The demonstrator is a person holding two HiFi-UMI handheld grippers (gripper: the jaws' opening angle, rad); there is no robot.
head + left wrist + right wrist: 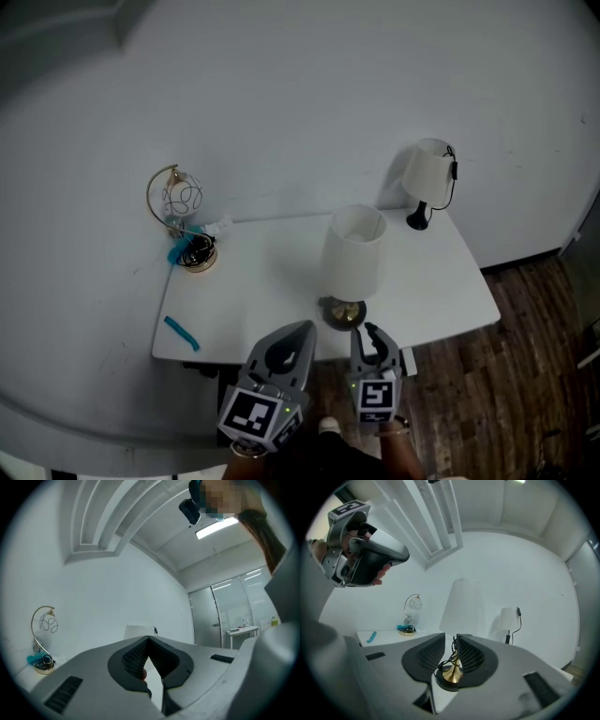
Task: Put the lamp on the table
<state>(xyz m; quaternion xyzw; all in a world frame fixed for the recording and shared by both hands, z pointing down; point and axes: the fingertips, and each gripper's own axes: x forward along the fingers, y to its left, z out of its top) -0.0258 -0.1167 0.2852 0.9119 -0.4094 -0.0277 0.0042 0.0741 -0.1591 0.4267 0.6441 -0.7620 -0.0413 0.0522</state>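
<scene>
Since the tall table lamp with white cylinder shade, thin gold stem and dark round foot [353, 253] already stands on the white rectangular table [272, 291], at the middle of its front edge, the task looks nearly done or in a last adjust. With the foot that near the table's edge a knock could tip it off, so it probably wants moving further in. At that same front edge the right gripper [451, 637] points level, its jaws roughly half closed round the stem low down, just above the foot, with the black cord [449, 657] looped in between too. A low hold makes sense, since the shade is too wide to clamp. A sliver of gap shows beside the stem, so the pads do not look to be pressing and nothing is gripped as far as I can judge. Just off the front edge, left of centre, the left gripper [149, 638] has its jaw tips touching and nothing in them; it looks spare. Counts: 3 lamps, namely the tall one, a gold arc lamp with wire globe [182, 198] at the table's back left corner and a small lamp with white shade and black foot [428, 173] at the back right corner, both probably parked at the back to keep the front free. There are 2 teal bits: a teal strip [181, 332] flat near the front left corner and a teal scrap [176, 250] by the back left corner. Also 2 grippers and 1 table.
</scene>
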